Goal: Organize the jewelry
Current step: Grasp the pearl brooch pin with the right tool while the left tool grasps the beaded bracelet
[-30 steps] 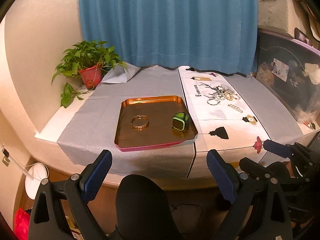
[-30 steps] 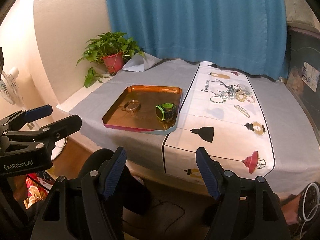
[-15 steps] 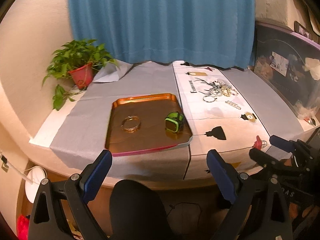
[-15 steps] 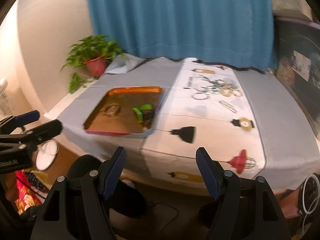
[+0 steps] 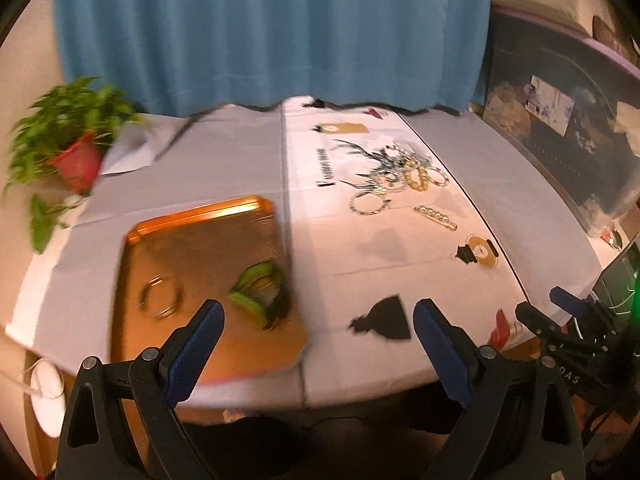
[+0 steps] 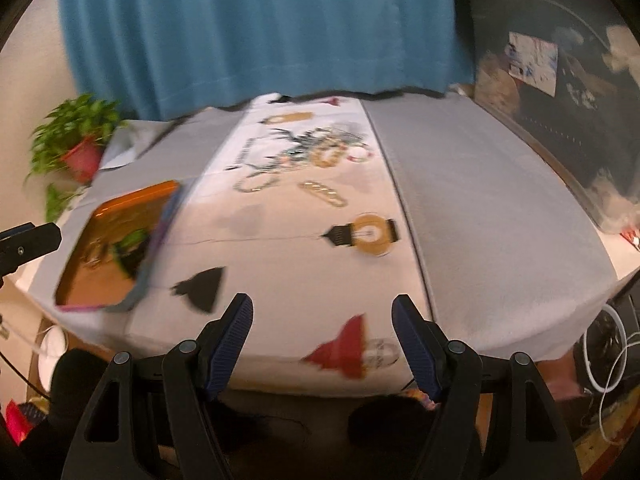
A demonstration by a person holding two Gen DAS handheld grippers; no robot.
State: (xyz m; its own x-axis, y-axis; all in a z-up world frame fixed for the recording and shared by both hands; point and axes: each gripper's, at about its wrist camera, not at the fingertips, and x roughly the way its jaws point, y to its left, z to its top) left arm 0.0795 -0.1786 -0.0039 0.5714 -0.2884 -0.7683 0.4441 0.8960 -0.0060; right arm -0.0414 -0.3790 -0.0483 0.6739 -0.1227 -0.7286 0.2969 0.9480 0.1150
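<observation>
An orange tray [image 5: 192, 232] lies on the grey cloth at the left; it also shows in the right wrist view [image 6: 120, 216]. In it are a bangle [image 5: 160, 298] and a green-strapped watch [image 5: 260, 294]. A pile of bracelets and beads [image 5: 400, 174] lies at the back of the white printed runner [image 5: 360, 248], also in the right wrist view [image 6: 320, 152]. A bead clip [image 5: 436, 218] lies nearer. My left gripper [image 5: 316, 320] is open and empty over the table's front edge. My right gripper [image 6: 322, 320] is open and empty above the front edge.
A potted plant [image 5: 68, 144] stands at the back left. A blue curtain [image 5: 272, 32] hangs behind the table. A dark cabinet [image 5: 568, 140] stands along the right side. Cables [image 6: 612, 356] hang off the right front corner.
Both grippers have moved forward and closer to the table, so the tray and runner look larger. Both stay open and empty. The frames now are motion-blurred.
</observation>
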